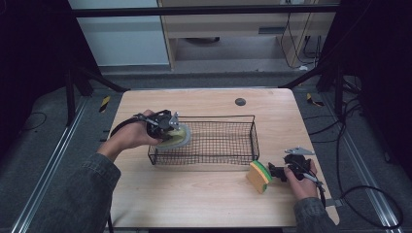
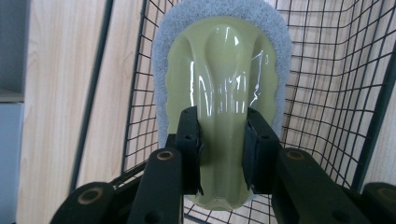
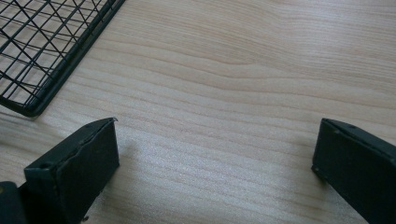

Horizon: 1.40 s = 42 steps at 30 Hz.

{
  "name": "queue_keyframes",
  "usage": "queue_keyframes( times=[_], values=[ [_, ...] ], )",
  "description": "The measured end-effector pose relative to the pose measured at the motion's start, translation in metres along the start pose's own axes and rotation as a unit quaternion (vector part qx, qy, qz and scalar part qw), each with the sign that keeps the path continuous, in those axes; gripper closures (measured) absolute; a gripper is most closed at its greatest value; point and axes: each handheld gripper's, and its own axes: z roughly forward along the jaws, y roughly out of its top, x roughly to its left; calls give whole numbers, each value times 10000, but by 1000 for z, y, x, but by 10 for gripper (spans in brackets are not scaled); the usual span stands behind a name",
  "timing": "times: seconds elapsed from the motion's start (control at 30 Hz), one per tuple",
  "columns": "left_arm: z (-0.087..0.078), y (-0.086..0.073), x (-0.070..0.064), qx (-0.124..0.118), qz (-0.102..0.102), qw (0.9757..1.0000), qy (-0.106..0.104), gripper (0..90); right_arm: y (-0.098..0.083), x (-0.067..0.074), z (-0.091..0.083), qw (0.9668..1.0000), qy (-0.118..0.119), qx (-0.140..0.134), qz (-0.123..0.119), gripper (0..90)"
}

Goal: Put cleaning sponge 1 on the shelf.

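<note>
A scrubber [image 2: 224, 60] with a glossy pale green handle and a grey felt pad hangs over the left end of the black wire basket [image 1: 218, 117]. My left gripper [image 2: 223, 116] is shut on its handle, one pad on each side. In the high view the left gripper [image 1: 176, 127] and the scrubber [image 1: 179, 138] sit at the basket's left wall. A yellow and green sponge [image 1: 259, 175] stands on edge on the table, just left of my right gripper [image 1: 274, 171]. My right gripper [image 3: 217, 126] stands open, with bare wood between its jaws.
The basket [image 3: 42, 42] shows a corner at the upper left of the right gripper view, and its mesh [image 2: 336, 93] lies behind the scrubber. A small dark round cap [image 1: 240, 101] lies at the back of the wooden table [image 1: 194, 194]. Dark frames and cables surround the table.
</note>
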Motion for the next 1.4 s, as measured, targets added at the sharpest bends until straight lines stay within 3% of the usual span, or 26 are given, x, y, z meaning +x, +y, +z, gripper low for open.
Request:
queue_keyframes(
  times=[0.43,0.53,0.97,1.27,1.4],
  values=[
    [23,-8,-5,131,-98,9997,-189,707,0,0,0,10000,5,-4,11,6],
    [26,-9,-6,54,-180,9996,-190,706,0,0,0,10000,4,-5,8,6],
    [39,0,-6,108,-296,9993,-213,704,0,0,0,10000,4,-6,7,6],
    [45,1,-9,55,-404,9988,-279,684,0,0,0,10000,4,-5,7,6],
    [41,1,-9,-97,-449,9987,-233,658,0,0,0,10000,4,-5,9,6]
  ],
)
